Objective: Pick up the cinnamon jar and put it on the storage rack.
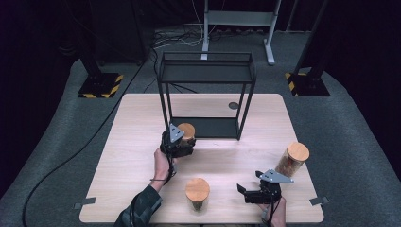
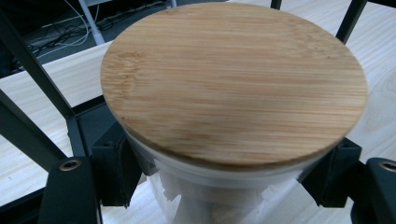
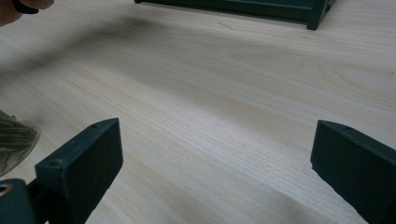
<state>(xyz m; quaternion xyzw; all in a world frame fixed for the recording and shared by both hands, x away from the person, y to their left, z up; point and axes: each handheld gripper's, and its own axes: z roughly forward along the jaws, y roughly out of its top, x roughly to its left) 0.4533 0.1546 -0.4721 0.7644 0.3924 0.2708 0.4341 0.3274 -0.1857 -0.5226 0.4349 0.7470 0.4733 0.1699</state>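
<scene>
A clear jar with a round bamboo lid (image 1: pixel 186 130) (image 2: pixel 233 84) is held in front of the left end of the black metal shelf rack's (image 1: pixel 205 78) lower tier. My left gripper (image 1: pixel 181 144) (image 2: pixel 229 179) is shut on the jar's glass body just under the lid, one black pad on each side. Whether the jar rests on the table or hangs just above it is unclear. My right gripper (image 1: pixel 243 193) (image 3: pixel 215 158) lies low over the table's front right, jaws open and wide apart with bare wood between them.
A second lidded jar (image 1: pixel 197 191) (image 3: pixel 11 140) stands at the front centre, left of the right gripper. A third jar (image 1: pixel 293 158) stands near the right edge. The wooden table (image 1: pixel 137 165) has free room on its left side. The rack's base bar (image 3: pixel 261 9) lies ahead of the right gripper.
</scene>
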